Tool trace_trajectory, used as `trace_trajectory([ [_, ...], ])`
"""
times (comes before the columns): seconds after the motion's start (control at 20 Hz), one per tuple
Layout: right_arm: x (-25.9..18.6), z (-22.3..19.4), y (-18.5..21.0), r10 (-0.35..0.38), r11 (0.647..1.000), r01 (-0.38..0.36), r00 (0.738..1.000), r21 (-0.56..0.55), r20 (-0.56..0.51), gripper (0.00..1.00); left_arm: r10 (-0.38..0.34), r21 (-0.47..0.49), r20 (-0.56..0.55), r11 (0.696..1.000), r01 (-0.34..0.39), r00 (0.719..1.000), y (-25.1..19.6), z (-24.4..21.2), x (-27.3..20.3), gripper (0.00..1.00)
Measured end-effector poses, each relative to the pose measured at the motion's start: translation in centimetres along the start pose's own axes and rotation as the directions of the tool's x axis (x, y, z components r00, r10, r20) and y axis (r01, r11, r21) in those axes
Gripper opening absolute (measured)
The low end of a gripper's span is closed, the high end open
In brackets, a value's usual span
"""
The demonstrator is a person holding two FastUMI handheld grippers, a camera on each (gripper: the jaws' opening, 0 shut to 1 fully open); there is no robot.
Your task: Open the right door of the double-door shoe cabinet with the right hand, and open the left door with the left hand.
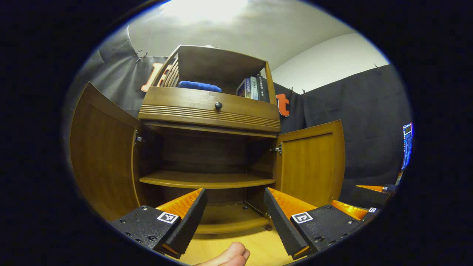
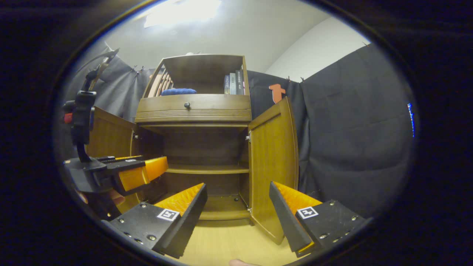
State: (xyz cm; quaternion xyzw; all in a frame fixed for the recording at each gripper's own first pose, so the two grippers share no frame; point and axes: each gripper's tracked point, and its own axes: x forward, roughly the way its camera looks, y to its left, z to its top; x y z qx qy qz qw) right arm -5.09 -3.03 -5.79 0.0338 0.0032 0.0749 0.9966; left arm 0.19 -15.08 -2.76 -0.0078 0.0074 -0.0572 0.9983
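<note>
flanking open cabinet: books, blue cloth.

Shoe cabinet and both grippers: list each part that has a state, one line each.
left door: swung open
right door: swung open
drawer: closed
lower shelves: bare
left gripper: open, holding nothing
right gripper: open, holding nothing

The shoe cabinet is seen with both doors swung wide: the right door and the left door. The right claw is held with jaws apart, gripping nothing, before the shelves. The left claw is seen near the left door.
</note>
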Motion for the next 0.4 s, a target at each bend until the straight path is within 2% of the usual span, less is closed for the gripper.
trace_trajectory([
  [0.1,0.1,0.1,-0.4,-0.004,1.000,0.004,1.000,0.019,0.005,1.00,0.031,0.018,0.011,0.999,-0.031,0.999,0.5,0.1,-0.3,0.96],
  [0.4,-0.2,0.3,0.1,0.019,0.999,-0.020,1.000,0.034,0.021,1.00,0.087,0.010,0.008,0.996,-0.088,0.996,1.9,0.1,0.0,0.94],
])
